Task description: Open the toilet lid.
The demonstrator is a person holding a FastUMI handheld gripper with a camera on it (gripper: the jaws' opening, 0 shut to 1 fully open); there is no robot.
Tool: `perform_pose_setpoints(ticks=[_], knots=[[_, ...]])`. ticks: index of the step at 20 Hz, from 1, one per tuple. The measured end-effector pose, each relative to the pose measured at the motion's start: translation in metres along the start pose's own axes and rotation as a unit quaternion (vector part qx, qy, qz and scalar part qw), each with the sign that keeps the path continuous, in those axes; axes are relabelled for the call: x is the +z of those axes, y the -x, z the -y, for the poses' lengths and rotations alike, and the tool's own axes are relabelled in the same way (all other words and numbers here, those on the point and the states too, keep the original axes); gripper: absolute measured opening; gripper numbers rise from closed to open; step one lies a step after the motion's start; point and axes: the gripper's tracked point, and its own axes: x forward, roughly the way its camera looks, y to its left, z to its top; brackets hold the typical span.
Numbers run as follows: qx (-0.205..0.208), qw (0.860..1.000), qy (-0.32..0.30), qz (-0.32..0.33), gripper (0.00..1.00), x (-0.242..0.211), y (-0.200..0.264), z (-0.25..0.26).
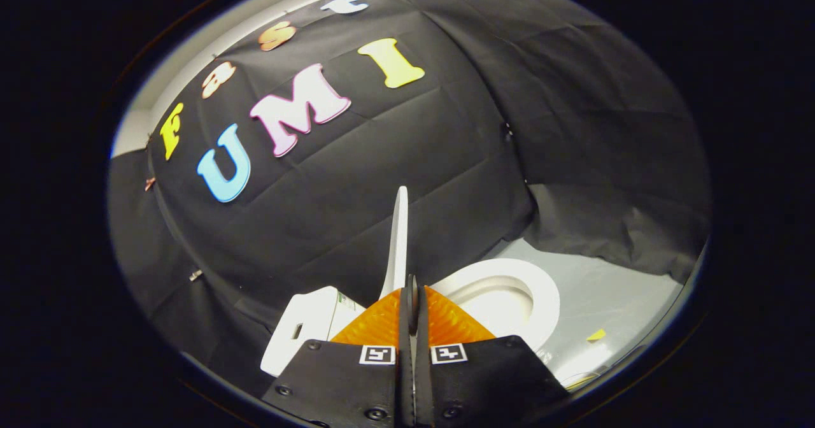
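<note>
Task nearly finished, by the look of it. Toilet lid (398, 243) stands close to upright, seen edge-on as a thin pale blade rising straight ahead of the jaws. It is swung well clear of the seat.

What looks done: lid raised off the seat and brought to about vertical. What looks left: a last tip back so it rests against the tank, if it is not already leaning there, then release and withdrawal. Cannot tell from this angle whether the lid's back touches the tank.

Largest to smallest:
- Booth wall (395, 160): black cloth, draped and creased behind and to both sides of the toilet.
- Floor (611, 300): pale and glossy, beside the bowl.
- Toilet (509, 294): 1. White seat ring and bowl exposed, lying just right of the raised lid.
- Tank (305, 323): 1 white box, left of the lid, near the jaws.
- Lid: 1, as above.
- Gripper (412, 300): 1, with 2 fingers. Jaws are drawn almost together, a thin dark slit between them. The lid's lower edge runs down into that slit, so it appears pinched there, though the contact itself is hard to confirm.
- Yellow scrap (596, 335): 1 small piece on the floor, beyond the bowl.
</note>
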Motion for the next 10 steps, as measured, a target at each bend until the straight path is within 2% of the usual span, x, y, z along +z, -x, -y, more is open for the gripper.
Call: perform_pose_setpoints(ticks=[10], knots=[[0.012,0.993,0.118,0.016,0.07,-0.021,0.016,-0.12]])
